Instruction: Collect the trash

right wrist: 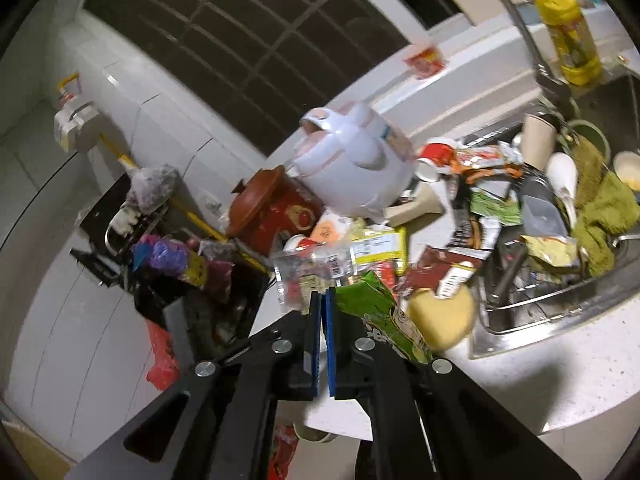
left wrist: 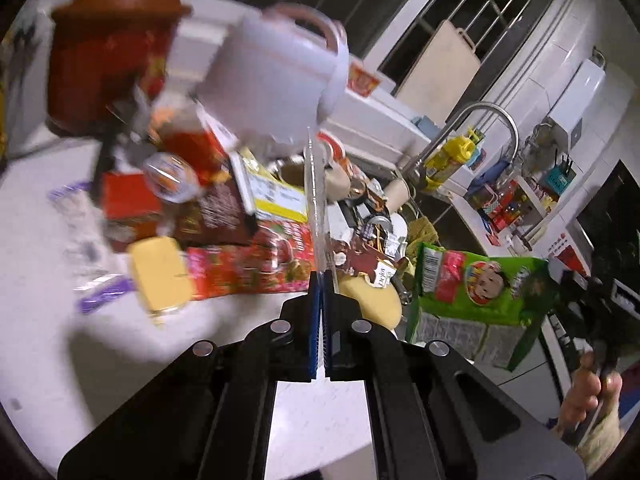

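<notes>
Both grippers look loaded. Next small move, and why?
Probably swing the right gripper left, past the counter edge, toward the dark bin-like container below, before releasing. It is shut on the green snack bag, held clear of the pile. The left gripper is also shut, on a clear plastic strip, so neither can pick more.

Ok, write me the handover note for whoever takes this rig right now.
Left gripper: shut on a thin clear plastic sheet, held edge-on above the counter.
Right gripper: shut on the green snack bag, lifted clear of the counter.
Done: those two pieces picked up.
Left: wrappers piled on the counter beside the white cooker, more wrappers in the sink. No bin is in view.
</notes>
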{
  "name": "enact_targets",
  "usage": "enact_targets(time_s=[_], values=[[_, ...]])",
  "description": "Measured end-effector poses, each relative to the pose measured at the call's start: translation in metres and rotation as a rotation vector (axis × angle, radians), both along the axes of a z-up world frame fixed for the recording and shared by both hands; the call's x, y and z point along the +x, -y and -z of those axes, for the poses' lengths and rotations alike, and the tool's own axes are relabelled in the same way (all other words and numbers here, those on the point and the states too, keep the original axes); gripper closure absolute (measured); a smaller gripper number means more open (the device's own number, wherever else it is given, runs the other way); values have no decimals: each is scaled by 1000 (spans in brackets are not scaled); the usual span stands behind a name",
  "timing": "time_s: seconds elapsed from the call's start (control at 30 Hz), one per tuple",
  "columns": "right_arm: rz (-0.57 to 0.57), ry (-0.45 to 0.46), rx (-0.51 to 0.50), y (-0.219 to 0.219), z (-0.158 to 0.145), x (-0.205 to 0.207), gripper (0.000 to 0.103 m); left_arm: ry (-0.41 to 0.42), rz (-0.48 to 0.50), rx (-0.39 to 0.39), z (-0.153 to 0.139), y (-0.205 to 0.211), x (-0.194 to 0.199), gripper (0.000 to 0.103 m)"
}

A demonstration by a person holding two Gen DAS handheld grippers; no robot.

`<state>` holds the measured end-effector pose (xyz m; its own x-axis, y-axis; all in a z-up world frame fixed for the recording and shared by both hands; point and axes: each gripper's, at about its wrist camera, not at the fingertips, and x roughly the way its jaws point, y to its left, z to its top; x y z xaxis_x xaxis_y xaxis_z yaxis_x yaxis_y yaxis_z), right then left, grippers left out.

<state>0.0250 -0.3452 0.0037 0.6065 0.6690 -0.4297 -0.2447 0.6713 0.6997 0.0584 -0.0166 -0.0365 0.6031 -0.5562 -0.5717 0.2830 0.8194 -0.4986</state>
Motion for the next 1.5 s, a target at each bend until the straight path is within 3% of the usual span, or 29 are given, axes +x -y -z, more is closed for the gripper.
enact_targets(time_s=[0.17, 0.3, 0.4, 0.5, 0.6, 0.63, 0.7, 0.77, 0.87, 0.93, 1.0, 1.07, 1.13, 1.27, 1.33, 1.43, 1.5], values=[[-122, 26, -15, -34, -14, -16, 99, 33, 3, 48, -26, -33, -52, 102], [-247, 20, -27, -66, -16, -38, 100, 5, 39, 107, -29, -55, -105, 102], [-333, -14, -25, -89, -10, -55, 101, -61, 42, 152, -14, -70, -144, 102], [-389, -57, -99, -116, 12, -68, 103, -151, 42, 189, 17, -78, -173, 102], [-408, -88, -252, -143, 61, -74, 101, -208, 10, 141, 65, -82, -185, 102], [-401, -141, -289, -152, 84, -69, 101, -256, 5, 130, 88, -76, -180, 102], [-359, -185, -235, -147, 94, -65, 101, -239, 32, 112, 97, -64, -179, 102], [-262, -108, -360, -138, 79, -61, 100, -188, 67, 127, 86, -57, -181, 102], [-131, 8, -539, -122, 65, -41, 61, -138, 89, 114, 72, -57, -177, 102], [-53, 60, -631, -110, 64, -15, 59, -109, 84, 109, 65, -58, -171, 102], [22, 65, -695, -101, 70, 14, 37, -104, 81, 89, 63, -60, -169, 102], [113, 36, -743, -89, 75, 44, 22, -81, 75, 87, 57, -59, -164, 102], [170, -38, -651, -64, 83, 67, 19, -58, 76, 81, 50, -55, -160, 102], [253, -241, -279, -9, 114, 99, 20, -29, 73, 72, 40, -50, -156, 102], [272, -305, -146, 6, 127, 108, 30, -22, 63, 59, 35, -51, -156, 102], [261, -343, -74, 9, 136, 120, 37, -25, 47, 56, 33, -53, -157, 102], [237, -378, 4, 9, 145, 130, 60, -31, 38, 55, 34, -55, -158, 102]])
